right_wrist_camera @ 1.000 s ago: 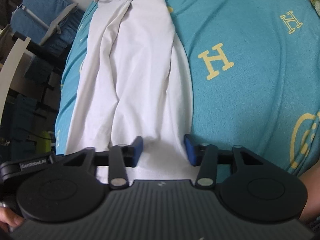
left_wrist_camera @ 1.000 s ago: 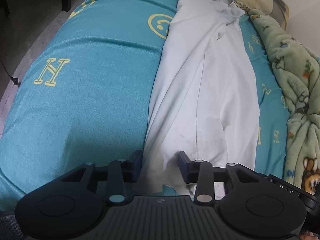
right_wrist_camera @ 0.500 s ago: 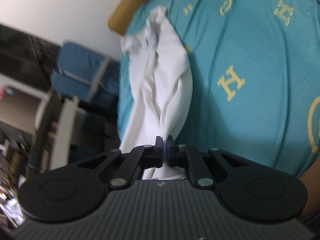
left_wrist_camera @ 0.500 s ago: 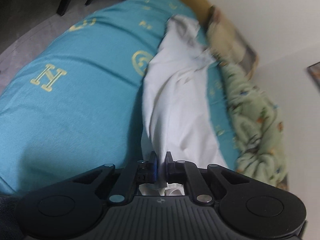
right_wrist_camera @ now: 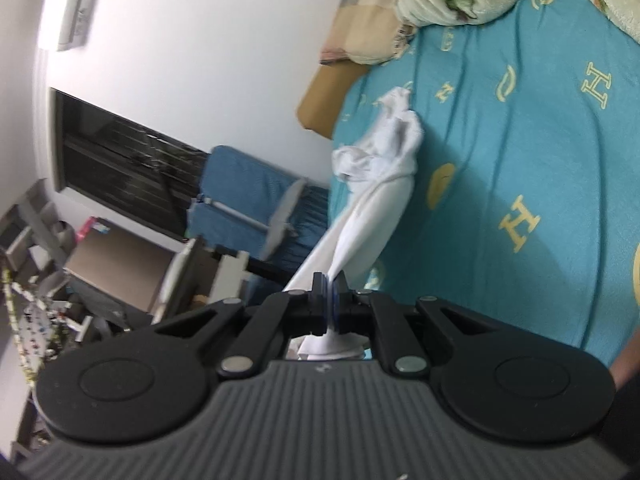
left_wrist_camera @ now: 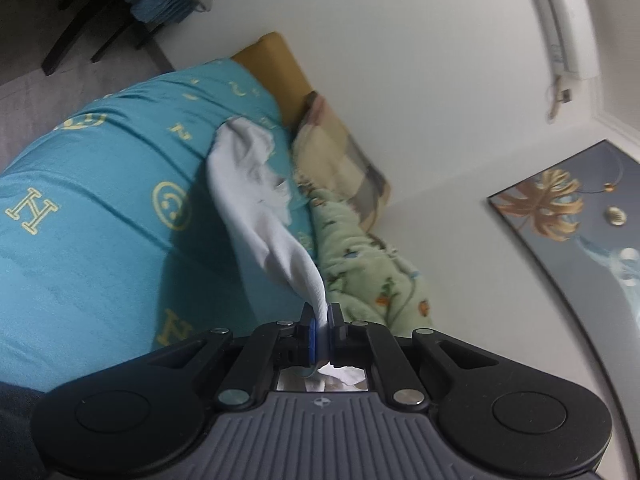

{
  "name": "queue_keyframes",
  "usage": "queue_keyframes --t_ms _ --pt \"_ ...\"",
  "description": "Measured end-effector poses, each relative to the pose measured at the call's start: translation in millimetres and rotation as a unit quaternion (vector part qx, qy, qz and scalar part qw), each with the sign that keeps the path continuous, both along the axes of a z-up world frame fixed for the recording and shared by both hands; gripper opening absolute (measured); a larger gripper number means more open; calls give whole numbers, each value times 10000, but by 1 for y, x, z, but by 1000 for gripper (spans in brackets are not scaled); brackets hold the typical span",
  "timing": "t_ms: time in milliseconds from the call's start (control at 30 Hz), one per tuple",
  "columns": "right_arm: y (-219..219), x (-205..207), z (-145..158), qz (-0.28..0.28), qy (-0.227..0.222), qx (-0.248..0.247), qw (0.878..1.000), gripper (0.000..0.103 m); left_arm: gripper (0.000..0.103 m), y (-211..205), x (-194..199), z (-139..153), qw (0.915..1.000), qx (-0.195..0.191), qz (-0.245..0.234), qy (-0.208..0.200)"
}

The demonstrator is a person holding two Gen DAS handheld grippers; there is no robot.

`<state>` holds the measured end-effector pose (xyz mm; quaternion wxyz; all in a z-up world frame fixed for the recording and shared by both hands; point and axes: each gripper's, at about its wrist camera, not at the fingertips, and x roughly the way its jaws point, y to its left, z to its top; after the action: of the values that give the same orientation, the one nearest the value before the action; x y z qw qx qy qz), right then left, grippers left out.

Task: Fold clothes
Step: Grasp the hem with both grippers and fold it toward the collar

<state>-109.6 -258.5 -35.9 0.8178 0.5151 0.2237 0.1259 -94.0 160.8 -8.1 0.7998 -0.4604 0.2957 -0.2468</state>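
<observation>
Two grippers each pinch one white garment [left_wrist_camera: 264,216] above a teal bedsheet [left_wrist_camera: 88,248] printed in yellow with serifed letters, among them a clear "H" [right_wrist_camera: 520,224], a "C"-like curl, and smiley faces [left_wrist_camera: 171,205]; no other writing on the sheet or the grippers can be read. In the left wrist view, the left gripper [left_wrist_camera: 319,326] has its jaws drawn almost together, blue pads clamping a bunched corner of the white cloth, with a small tuft of fabric poking out behind them toward the body of the tool. From that pinch the garment rises as a taut, twisted band and runs away to its far end, which lies crumpled on the sheet near a tan pillow [left_wrist_camera: 344,160] and just beside a pale green patterned blanket [left_wrist_camera: 360,264]. In the right wrist view, the right gripper [right_wrist_camera: 330,294] is likewise nearly closed on another gathered corner, cloth squeezed between the pads and spilling out below them. The garment [right_wrist_camera: 376,208] stretches forward from it in long folds, its rumpled far end resting on the sheet near the edge of the bed. A framed picture of a golden leaf [left_wrist_camera: 576,216] hangs on the white wall, and a blue folding chair [right_wrist_camera: 248,200] stands beside the bed.
</observation>
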Motion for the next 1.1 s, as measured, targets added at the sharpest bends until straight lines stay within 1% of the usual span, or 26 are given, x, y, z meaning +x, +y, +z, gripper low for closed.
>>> queue_keyframes --t_ms 100,200,267,333,433,533,600,667,700,767,800,867,933,1000,1100 --pt "-3 -27 15 -41 -114 -73 9999 6 5 0 -23 17 9997 -109 -41 -197" --pt "-12 -49 28 -156 -214 -96 9996 6 5 0 -35 30 9995 39 -42 -305" --pt "-17 -47 32 -236 -207 -105 9995 6 5 1 -32 35 9996 83 -1 -265" --pt "-19 -17 34 -263 -103 -181 9994 6 5 1 -18 41 9997 113 27 -204" --pt "-22 28 36 -303 53 -295 9991 6 5 -2 23 53 9991 406 68 -96" --pt "-25 73 39 -343 209 -409 9984 6 6 -12 77 63 9965 818 168 -36" --pt "-27 103 41 -369 314 -485 9976 6 6 -20 118 64 9933 1133 226 -74" --pt "-30 133 42 -395 418 -561 9968 6 6 -30 157 57 9898 1385 275 -167" --pt "-30 148 43 -410 468 -621 9961 6 6 -35 174 52 9871 1555 262 -292" --pt "-29 177 37 -423 538 -978 9929 6 6 -46 203 39 9794 1938 248 -509" --pt "-28 191 32 -397 545 -1135 9912 6 6 -50 218 29 9767 2062 232 -553" --pt "-27 218 17 -393 570 -1483 9865 6 6 -56 248 7 9735 2214 186 -540" --pt "-26 242 -3 -394 586 -1694 9830 6 6 -61 276 -15 9692 2419 195 -413" --pt "-27 264 -25 -383 593 -1854 9801 6 6 -66 298 -36 9621 2698 218 -330" --pt "-21 288 -52 -240 726 -2155 9735 6 6 -74 318 -67 9521 3037 229 -266"
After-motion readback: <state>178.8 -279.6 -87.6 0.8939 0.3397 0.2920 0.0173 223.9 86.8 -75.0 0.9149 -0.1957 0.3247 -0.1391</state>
